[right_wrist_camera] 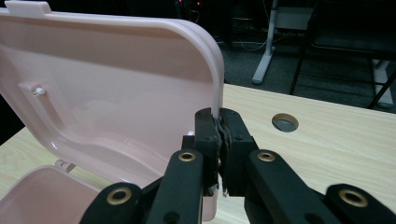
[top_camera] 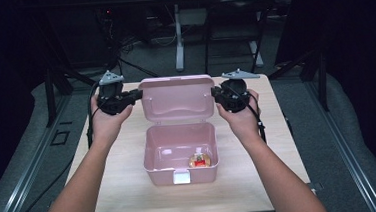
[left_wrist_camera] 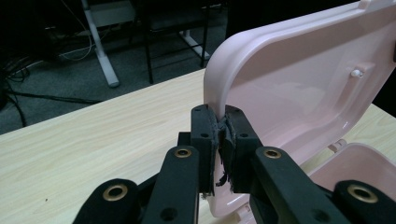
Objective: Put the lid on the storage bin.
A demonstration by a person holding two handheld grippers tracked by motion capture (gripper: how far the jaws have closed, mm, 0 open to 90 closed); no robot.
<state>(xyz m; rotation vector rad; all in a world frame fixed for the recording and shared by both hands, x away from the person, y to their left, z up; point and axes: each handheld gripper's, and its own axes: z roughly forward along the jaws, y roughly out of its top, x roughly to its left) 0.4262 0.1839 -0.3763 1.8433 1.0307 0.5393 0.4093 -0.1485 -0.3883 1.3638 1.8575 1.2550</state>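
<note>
1. My left gripper [top_camera: 134, 95] is clamped on the left edge of the pink box's raised lid [top_camera: 177, 98].
2. My right gripper [top_camera: 216, 94] pinches the lid's right edge.
3. The lid stands upright between both grippers, behind the open box [top_camera: 154, 153] at the table's [top_camera: 131, 190] middle.
4. A small red-and-orange item [top_camera: 199, 160] lies inside the box, front right.

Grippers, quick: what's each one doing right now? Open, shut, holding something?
Left gripper: shut on the left edge of the pink box lid, which stands open.
Right gripper: shut on the right edge of that lid.
</note>
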